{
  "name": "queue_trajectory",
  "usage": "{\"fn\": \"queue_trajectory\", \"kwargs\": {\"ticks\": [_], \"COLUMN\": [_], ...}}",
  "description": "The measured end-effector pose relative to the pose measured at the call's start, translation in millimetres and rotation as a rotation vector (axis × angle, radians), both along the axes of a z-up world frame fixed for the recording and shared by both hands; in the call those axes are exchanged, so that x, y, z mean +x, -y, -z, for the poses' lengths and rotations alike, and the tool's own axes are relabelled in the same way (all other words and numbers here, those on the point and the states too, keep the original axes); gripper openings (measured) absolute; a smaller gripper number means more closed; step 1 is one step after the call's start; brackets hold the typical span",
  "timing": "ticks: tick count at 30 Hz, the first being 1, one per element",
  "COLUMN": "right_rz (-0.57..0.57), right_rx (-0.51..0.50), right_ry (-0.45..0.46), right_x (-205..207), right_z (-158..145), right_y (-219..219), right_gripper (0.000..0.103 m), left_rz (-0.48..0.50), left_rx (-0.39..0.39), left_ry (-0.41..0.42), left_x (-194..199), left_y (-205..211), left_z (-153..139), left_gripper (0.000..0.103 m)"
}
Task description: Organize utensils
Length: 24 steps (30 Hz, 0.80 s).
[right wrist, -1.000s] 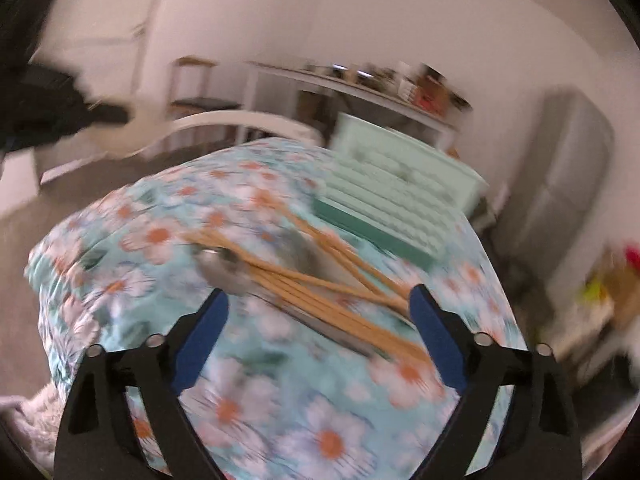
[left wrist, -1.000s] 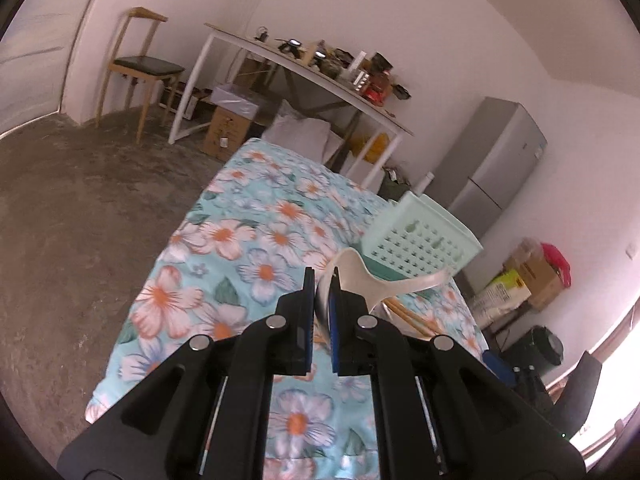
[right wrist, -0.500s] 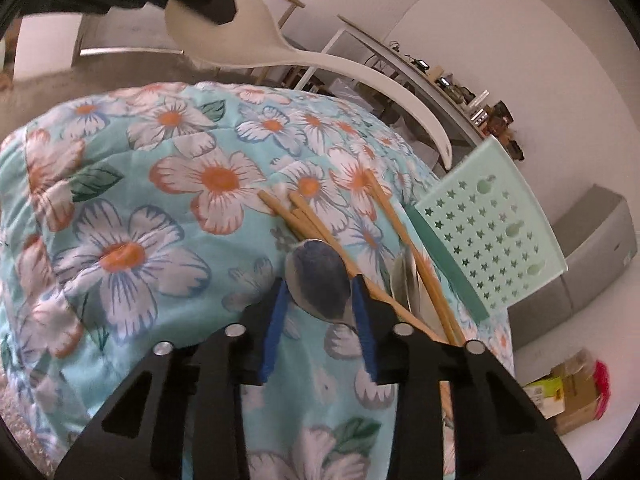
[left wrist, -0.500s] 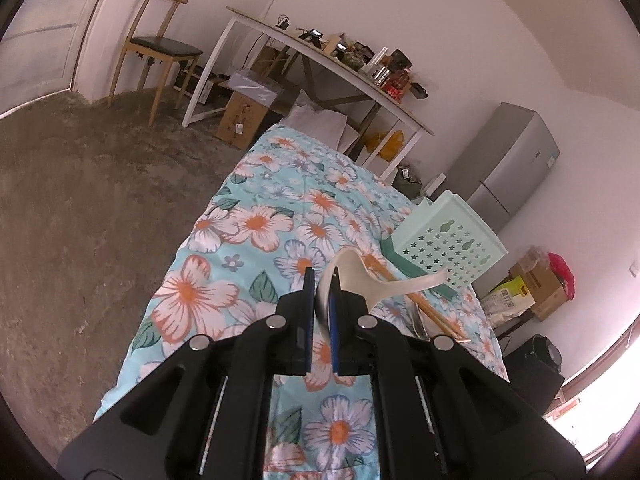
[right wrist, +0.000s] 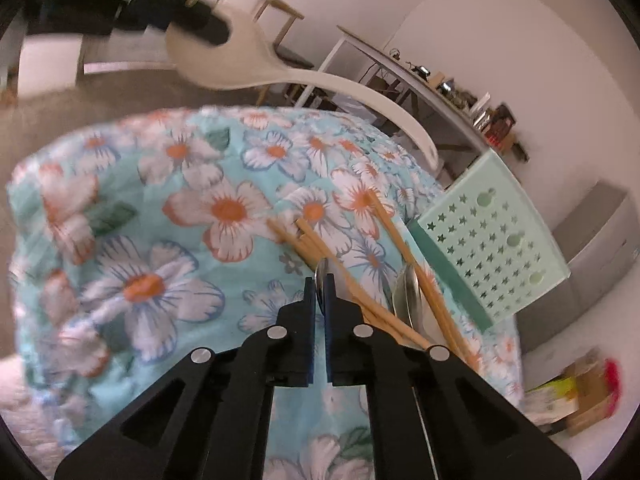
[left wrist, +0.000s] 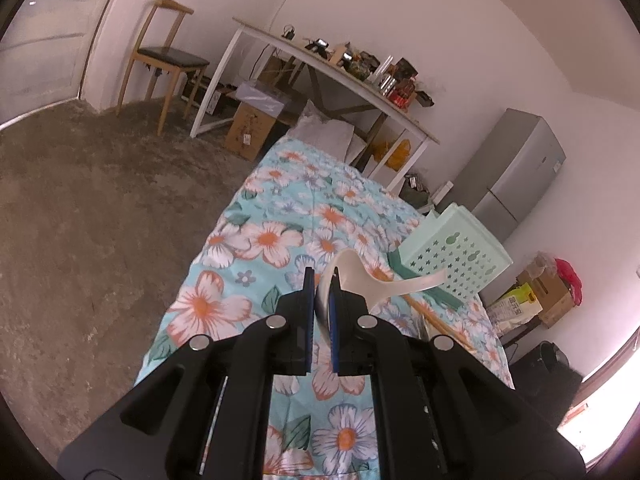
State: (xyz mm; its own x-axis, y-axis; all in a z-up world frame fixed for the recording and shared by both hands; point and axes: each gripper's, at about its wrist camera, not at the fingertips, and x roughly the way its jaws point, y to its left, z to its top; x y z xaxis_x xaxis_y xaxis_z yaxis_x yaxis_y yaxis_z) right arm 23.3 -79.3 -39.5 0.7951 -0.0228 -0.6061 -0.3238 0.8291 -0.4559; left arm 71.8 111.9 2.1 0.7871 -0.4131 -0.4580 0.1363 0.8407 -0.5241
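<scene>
My left gripper [left wrist: 320, 292] is shut on the bowl of a white plastic ladle [left wrist: 372, 280] and holds it above the floral cloth; the ladle also shows at the top of the right wrist view [right wrist: 320, 80]. My right gripper [right wrist: 319, 284] is shut on the bowl of a metal spoon [right wrist: 321, 276], edge-on between the pads. Several wooden chopsticks [right wrist: 384, 236] and another metal spoon [right wrist: 408, 300] lie on the cloth beside it. A mint green perforated basket [right wrist: 492, 236] stands to the right, and shows in the left wrist view [left wrist: 456, 256].
The floral cloth [left wrist: 280, 240] covers a long surface with bare floor to its left. A wooden chair [left wrist: 168, 52], a white table with clutter [left wrist: 332, 68], a grey fridge [left wrist: 516, 172] and cardboard boxes [left wrist: 548, 296] stand around the room.
My right gripper has come down from open over the chopsticks and shut on the metal spoon. My left gripper keeps the ladle and has drifted back and to the left.
</scene>
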Motion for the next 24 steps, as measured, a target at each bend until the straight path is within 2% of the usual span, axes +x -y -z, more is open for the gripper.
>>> {"fn": "queue_trajectory", "kwargs": {"ticks": [6,9,15,19,24], "right_rz": [0.037,0.078,0.165,0.204,0.217], "right_rx": [0.282,0.392,0.579,0.678,0.748], "right_ry": [-0.016,-0.002,0.027,0.052,0.113], "right_x": [-9.3,-10.4,-13.6,-17.2,-22.0], "right_z": [-54.4,-77.7,-103.2,-113.1,-125.7], "right_y": [52.9,84.1,143.6,177.9,210.2], "right_gripper": [0.004,0.003,0.002,0.002,0.002], "left_rz": [-0.012,0.0,0.045,0.084,0.136], "left_rx": [-0.001,0.003,0.063,0.183,0.388], "left_ry": [0.077,0.148,0.275,0.341,0.338], "left_x": [-4.7,-3.4,11.9,29.3,55.3], "left_y": [1.1,8.4,37.6,74.3,121.3], "left_z": [-28.3,-51.7,-101.4,-135.0,-157.3], "left_gripper": [0.005,0.005,0.005,0.005,0.005]}}
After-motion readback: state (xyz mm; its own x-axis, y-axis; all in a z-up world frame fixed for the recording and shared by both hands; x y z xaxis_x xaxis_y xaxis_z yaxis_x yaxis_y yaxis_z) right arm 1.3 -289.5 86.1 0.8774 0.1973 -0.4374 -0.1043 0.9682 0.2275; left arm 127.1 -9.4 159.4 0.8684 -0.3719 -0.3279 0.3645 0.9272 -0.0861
